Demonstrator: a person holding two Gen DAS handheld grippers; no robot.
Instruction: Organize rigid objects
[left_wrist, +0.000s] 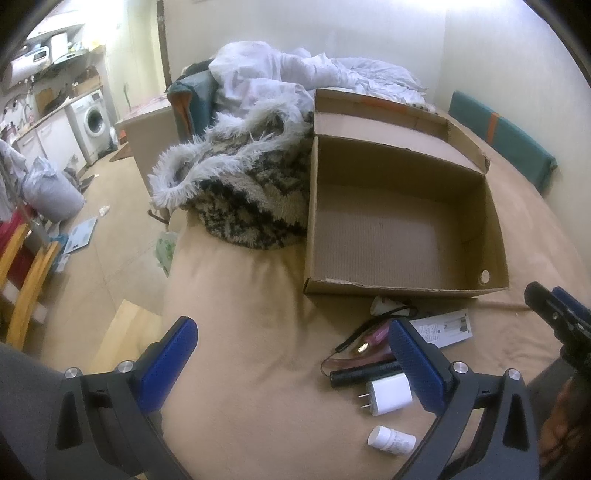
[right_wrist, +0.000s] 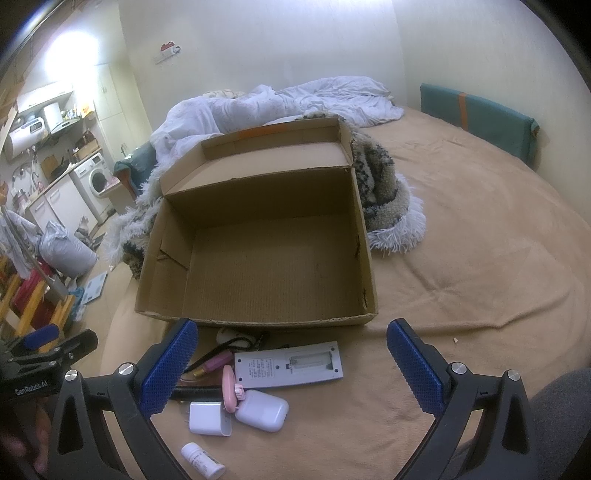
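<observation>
An open cardboard box (right_wrist: 177, 254) with nothing inside sits on the tan bed; it also shows in the left wrist view (left_wrist: 495, 236). In front of it lies a pile: a grey remote (right_wrist: 291, 363), white earbud case (right_wrist: 264, 410), white charger plug (right_wrist: 208, 419), white pill bottle (right_wrist: 203, 459), pink items (right_wrist: 231, 386) and a black flashlight (left_wrist: 364, 373). In the left wrist view I see the charger plug (left_wrist: 388, 397), the pill bottle (left_wrist: 391, 439) and the remote (left_wrist: 443, 326). My left gripper (left_wrist: 291, 360) is open, left of the pile. My right gripper (right_wrist: 291, 365) is open above the remote.
A shaggy patterned rug (left_wrist: 240, 184) and white bedding (right_wrist: 258, 107) lie behind and beside the box. A teal cushion (right_wrist: 480, 118) stands at the wall. The bed edge drops to the floor on the left, with a wooden chair (left_wrist: 22, 280) and a washing machine (left_wrist: 92, 118).
</observation>
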